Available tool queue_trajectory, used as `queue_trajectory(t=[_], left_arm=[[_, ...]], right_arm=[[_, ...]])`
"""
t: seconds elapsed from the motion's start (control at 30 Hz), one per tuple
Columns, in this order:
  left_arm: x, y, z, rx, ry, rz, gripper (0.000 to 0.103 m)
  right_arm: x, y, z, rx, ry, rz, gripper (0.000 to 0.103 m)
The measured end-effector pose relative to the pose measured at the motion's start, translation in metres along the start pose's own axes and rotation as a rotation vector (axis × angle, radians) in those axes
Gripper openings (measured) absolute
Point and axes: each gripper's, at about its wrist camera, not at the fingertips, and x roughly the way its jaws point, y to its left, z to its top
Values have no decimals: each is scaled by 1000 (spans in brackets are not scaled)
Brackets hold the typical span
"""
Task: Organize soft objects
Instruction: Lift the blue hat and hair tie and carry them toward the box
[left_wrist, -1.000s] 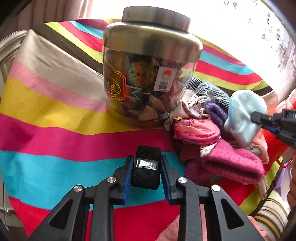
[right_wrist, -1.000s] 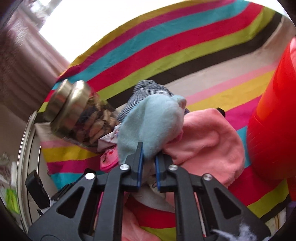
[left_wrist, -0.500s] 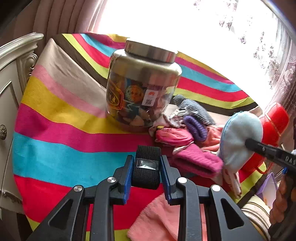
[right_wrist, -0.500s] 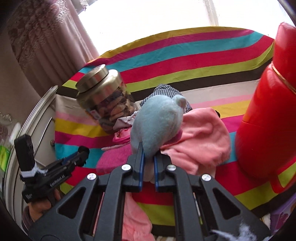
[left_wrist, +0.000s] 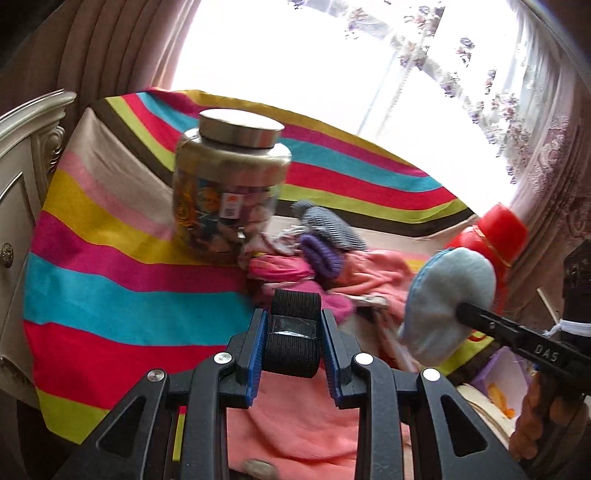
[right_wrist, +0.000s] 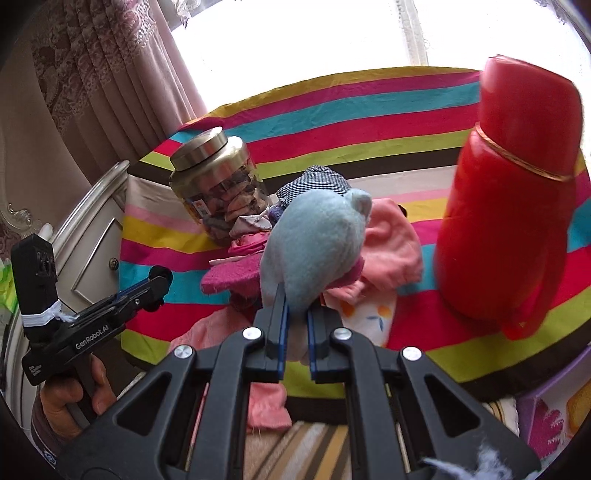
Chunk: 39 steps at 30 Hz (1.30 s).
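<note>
Bright window (left_wrist: 295, 55), pink curtains (right_wrist: 110, 74)

Each view came from a fisheye camera riding on a handheld gripper, looking forward and somewhat downward along its two black fingers, which filled the lower middle of the frame. The left wrist view faced the striped cloth (left_wrist: 110, 295) from close range, with the jar (left_wrist: 231, 184) above centre and the window behind it. The right wrist view looked over the same cloth (right_wrist: 369, 110) from further right, the red flask (right_wrist: 509, 206) looming near at right. Both shared the jar (right_wrist: 218, 184), the flask (left_wrist: 498, 232) and the clothes pile (left_wrist: 332, 258); each view also caught the other gripper at its edge.
</note>
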Motion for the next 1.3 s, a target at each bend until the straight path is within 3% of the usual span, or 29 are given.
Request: queue_trajectory(t=[0.4,0.73,1.07,1.3], left_arm=[[4,-81,-16,91,45,-137,29],[18,-146,-22,176,85,-219,30],[32,-220,-34,291,133,-305,30],[41,-265,-46,376,170,-348,30]], right_arm=[[-75,-46,-21,78,-78,-34,11],[-143,-129,-47,212,-136,-186,11],[-173,-213,-73,367,-134,-329,11],[-165,-275,-94,464,-93,-380,15]])
